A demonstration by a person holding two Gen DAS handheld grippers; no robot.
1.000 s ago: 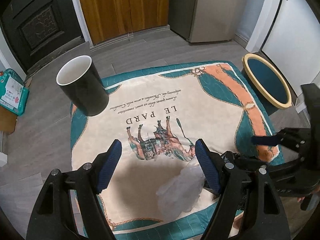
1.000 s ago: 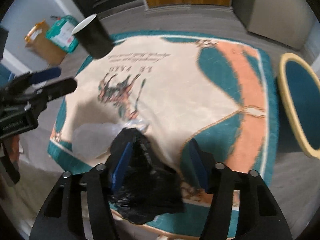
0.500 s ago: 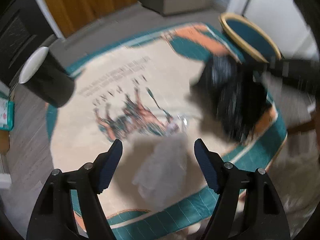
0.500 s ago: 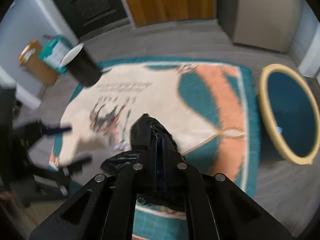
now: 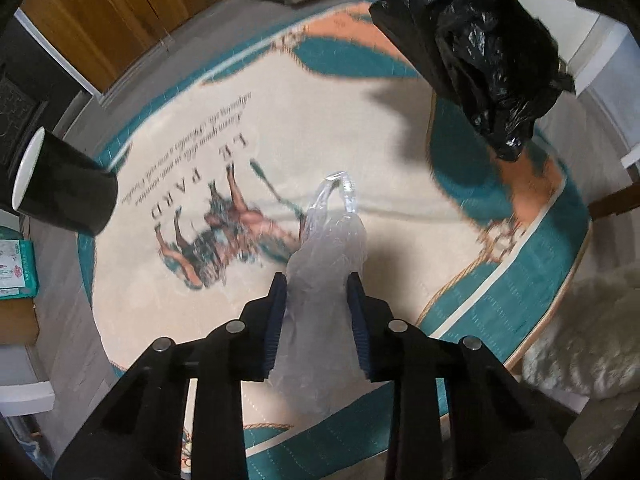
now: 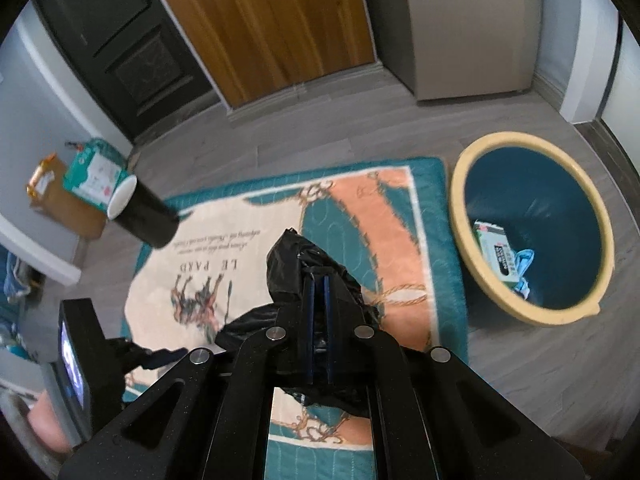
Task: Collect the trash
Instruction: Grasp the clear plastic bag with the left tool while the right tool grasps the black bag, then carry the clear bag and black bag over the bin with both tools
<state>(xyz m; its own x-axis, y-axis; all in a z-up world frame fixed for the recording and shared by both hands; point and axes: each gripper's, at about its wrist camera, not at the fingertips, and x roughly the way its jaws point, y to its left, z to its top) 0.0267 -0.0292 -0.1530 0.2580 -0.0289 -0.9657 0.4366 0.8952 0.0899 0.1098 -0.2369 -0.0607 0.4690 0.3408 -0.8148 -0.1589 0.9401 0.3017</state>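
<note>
Left wrist view: the left gripper point(image 5: 316, 284) has just been closing its fingers point(image 5: 276, 312) around the clear plastic bag point(image 5: 326, 256) on the printed tabletop point(image 5: 304, 120); they seem to touch it, though blur leaves that unsure. Right gripper point(image 6: 316, 280), fingers clamped together, holds the crumpled black bag point(image 6: 292, 260) above the tabletop, beside the yellow-rimmed bin point(image 6: 460, 200) on the floor.

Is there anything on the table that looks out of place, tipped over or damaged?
Nothing looks spilled or broken. The black cup stands upright at the tablecloth's far corner. What does not belong there is the trash: a crumpled clear plastic bag lying on the cloth between the left gripper's fingers.
</note>
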